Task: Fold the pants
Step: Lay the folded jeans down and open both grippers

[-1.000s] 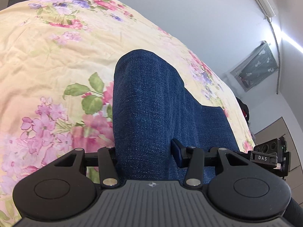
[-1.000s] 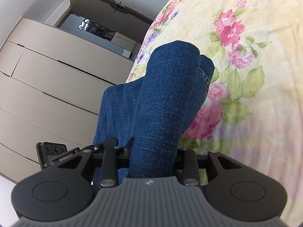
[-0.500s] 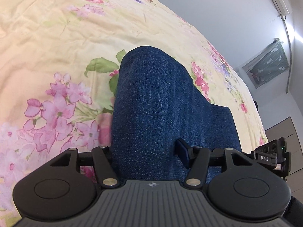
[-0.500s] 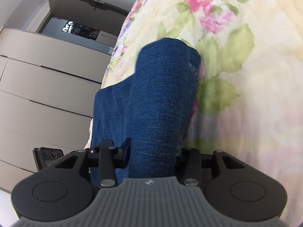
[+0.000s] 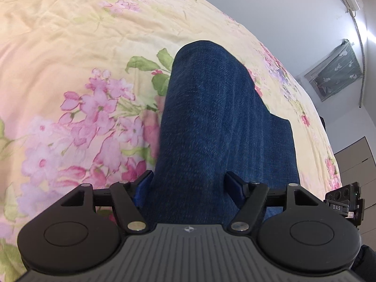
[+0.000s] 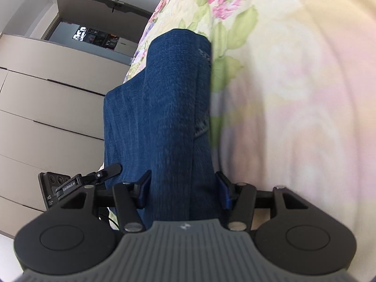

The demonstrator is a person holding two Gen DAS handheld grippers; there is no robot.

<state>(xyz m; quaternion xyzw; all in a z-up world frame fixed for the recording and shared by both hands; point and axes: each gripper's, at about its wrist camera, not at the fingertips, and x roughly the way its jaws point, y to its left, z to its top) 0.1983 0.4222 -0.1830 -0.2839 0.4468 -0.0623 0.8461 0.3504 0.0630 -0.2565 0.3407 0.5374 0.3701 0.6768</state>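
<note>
Left gripper (image 5: 189,184): jaws spread part way, blue pads on either side of a thick fold of denim. The cloth fills the gap between them; whether the pads press it cannot be told.

Right gripper (image 6: 183,188): jaws likewise part open, blue pads flanking a bunched fold of the same cloth, which runs between them and under the gripper body. Contact at the pads cannot be told.

Pants (image 5: 218,127): dark blue denim, folded over in layers, lying on the bedspread (image 5: 70,75) and reaching from each gripper toward the far side. In the right wrist view (image 6: 174,108) a lower layer shows to the left of the top fold, and a stitched seam shows at its right edge.

Bedspread: pale yellow with pink and lilac flowers and green leaves, lightly creased; blurred at the right of the right wrist view (image 6: 293,94).

Wardrobe (image 6: 47,108): beige panels, left, beyond the bed.
</note>
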